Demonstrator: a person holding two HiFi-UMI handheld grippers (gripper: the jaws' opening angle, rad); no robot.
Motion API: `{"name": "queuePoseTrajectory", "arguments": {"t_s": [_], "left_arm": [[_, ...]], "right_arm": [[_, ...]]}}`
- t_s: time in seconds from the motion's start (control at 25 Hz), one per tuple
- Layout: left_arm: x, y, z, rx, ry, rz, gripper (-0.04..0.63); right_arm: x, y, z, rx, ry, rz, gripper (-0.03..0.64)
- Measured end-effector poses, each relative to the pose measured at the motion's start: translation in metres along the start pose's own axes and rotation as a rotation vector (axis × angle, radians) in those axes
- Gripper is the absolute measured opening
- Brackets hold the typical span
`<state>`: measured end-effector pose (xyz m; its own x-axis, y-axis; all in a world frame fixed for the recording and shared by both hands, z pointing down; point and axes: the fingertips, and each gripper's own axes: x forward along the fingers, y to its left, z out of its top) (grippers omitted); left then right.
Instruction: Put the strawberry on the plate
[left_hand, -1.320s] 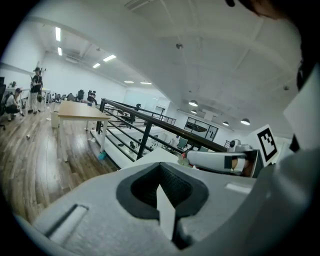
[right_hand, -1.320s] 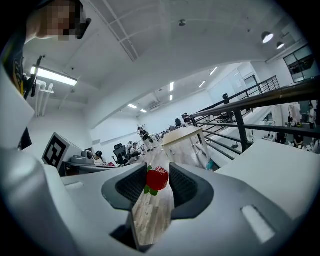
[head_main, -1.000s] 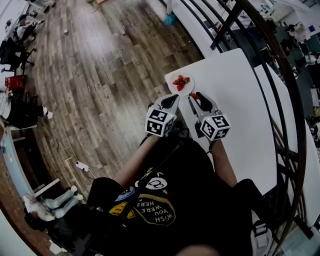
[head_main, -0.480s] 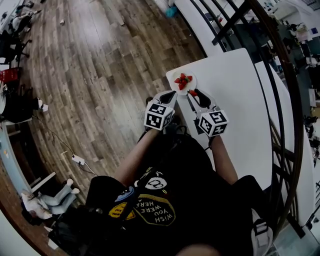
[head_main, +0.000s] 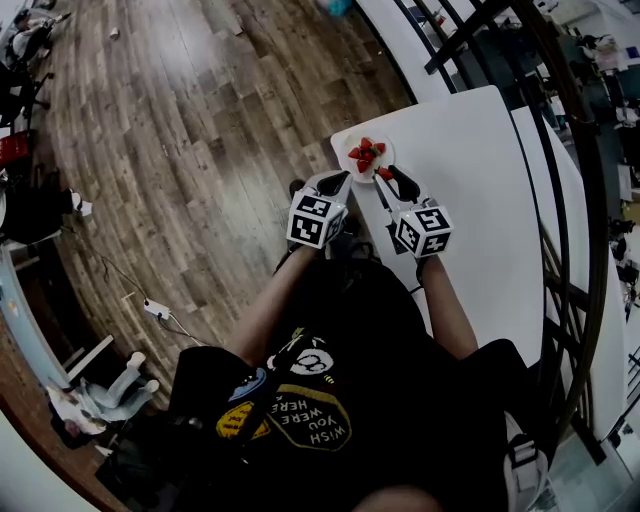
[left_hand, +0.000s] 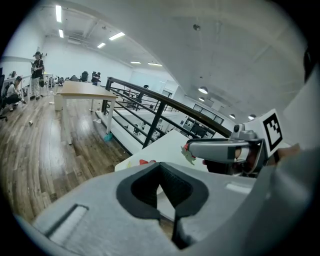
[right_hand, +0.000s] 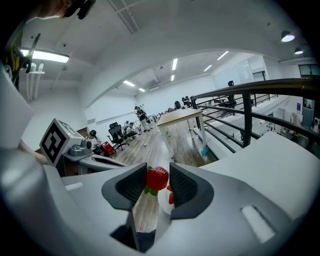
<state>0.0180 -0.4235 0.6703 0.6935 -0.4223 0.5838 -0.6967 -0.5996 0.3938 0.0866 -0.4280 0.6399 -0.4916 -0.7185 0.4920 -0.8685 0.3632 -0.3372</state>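
Both grippers have been brought lower and closer to the small round white plate (head_main: 346, 160) over the last second. The right gripper (head_main: 392, 180), held short of the plate before, is now poised at its near rim. Its fingers (right_hand: 182, 187) are clamped on a red strawberry with green leaves (right_hand: 157, 179), which is carried at that rim and has not yet been set down. Release over the plate is judged to be the step left. The left gripper (head_main: 338, 180) is held just beside the plate, its fingers drawn together with nothing between them. One plate is counted on the white worktop (head_main: 470, 200), one strawberry in the grip, and a small heap of red strawberries (head_main: 366, 153) already on the plate, three or four as far as can be told.
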Motion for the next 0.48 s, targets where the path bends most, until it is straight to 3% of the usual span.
{"name": "queuePoseTrajectory", "arguments": {"t_s": [0.48], "left_arm": [[0.024,0.012,-0.009,-0.038,0.055,-0.037,0.002]], "right_arm": [[0.032,-0.027,-0.038,-0.051,0.108,-0.047,0.146]]}}
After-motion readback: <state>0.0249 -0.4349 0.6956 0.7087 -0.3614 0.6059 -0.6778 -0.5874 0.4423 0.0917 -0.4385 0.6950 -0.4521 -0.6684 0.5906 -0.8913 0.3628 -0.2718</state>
